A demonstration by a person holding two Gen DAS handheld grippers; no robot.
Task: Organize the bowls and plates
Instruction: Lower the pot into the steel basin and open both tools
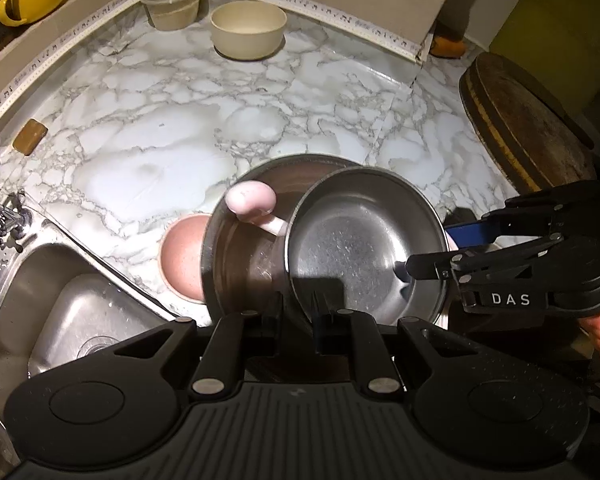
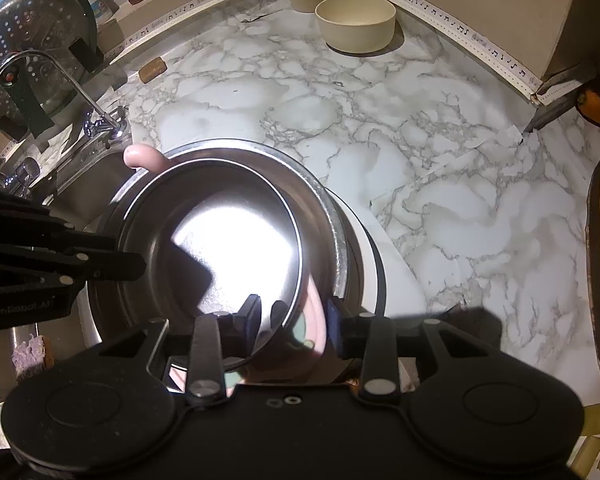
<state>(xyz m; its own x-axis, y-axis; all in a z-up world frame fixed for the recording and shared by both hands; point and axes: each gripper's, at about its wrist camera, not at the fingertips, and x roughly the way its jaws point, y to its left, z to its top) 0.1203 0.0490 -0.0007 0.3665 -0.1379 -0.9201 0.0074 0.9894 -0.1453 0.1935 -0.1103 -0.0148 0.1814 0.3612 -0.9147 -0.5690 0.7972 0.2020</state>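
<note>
A: Where do the bowls stand against the sink?

B: Just right of its rim: a small steel bowl tilted inside a larger steel bowl, a pink dish beneath. Marble surface beyond lies open up to the cream bowl.

A: Tongs?

B: Left tongs clenched at the near rims; right tongs straddle the small bowl's rim, pads apart. Only the right view shows the colander.
</note>
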